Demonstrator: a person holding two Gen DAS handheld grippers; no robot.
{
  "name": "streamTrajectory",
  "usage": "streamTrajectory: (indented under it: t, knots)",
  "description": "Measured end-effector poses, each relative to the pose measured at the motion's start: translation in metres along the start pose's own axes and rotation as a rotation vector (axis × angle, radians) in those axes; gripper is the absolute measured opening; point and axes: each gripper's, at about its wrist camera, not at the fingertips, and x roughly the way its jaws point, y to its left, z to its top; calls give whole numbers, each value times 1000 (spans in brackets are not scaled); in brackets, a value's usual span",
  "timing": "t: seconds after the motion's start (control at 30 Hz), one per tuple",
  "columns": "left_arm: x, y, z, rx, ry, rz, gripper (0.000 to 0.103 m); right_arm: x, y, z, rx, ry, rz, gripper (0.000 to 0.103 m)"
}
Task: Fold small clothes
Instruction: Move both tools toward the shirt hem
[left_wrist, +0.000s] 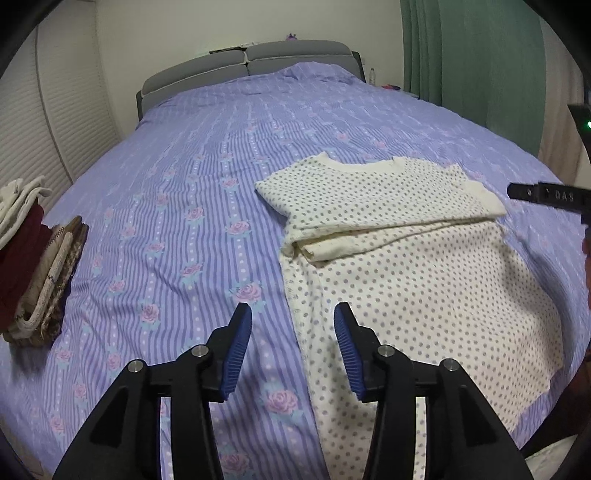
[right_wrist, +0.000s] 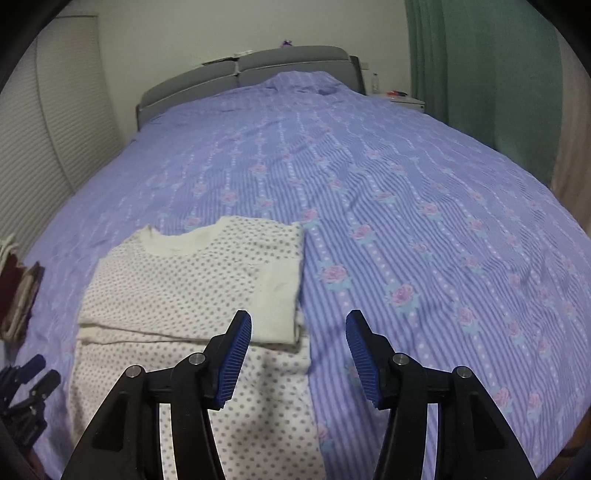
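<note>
A cream top with grey dots (left_wrist: 388, 229) lies flat on the bed, its sleeves folded in across the chest. In the left wrist view my left gripper (left_wrist: 293, 350) is open above the garment's left edge, nothing between its blue pads. The right wrist view shows the same top (right_wrist: 192, 280) at lower left. My right gripper (right_wrist: 299, 358) is open over the garment's right edge, and its pads hold nothing. The left gripper (right_wrist: 33, 373) appears at that view's lower left corner. Part of the right gripper (left_wrist: 546, 195) pokes in at the left wrist view's right edge.
A purple striped bedspread with roses (left_wrist: 207, 155) covers the bed (right_wrist: 424, 206). A stack of folded clothes (left_wrist: 33, 269) sits at the bed's left edge. A grey headboard (left_wrist: 247, 62) stands at the far end, green curtains (left_wrist: 472, 62) to the right.
</note>
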Motion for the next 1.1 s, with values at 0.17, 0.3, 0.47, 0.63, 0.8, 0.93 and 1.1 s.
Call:
streamTrajectory:
  t: [0.17, 0.3, 0.47, 0.63, 0.8, 0.93, 1.1]
  knots:
    - [-8, -7, -7, -5, 8, 0, 57, -5, -5, 3, 13, 1, 34, 54]
    - [-11, -9, -1, -5, -11, 5, 58, 0, -5, 17, -26, -32, 55, 54]
    - [-7, -10, 23, 32, -69, 27, 59, 34, -3, 39, -39, 14, 91, 50]
    - [19, 2, 70, 118, -136, -7, 59, 57, -3, 42, 7, 69, 90, 43]
    - [53, 35, 102, 4, -70, -88, 58, 53, -2, 34, 72, 56, 50, 43]
    - [83, 58, 112, -119, -10, -127, 58, 62, -1, 33, 91, 60, 50, 43]
    - [95, 48, 116, -26, -8, -179, 58, 71, -4, 33, 116, 79, 55, 43]
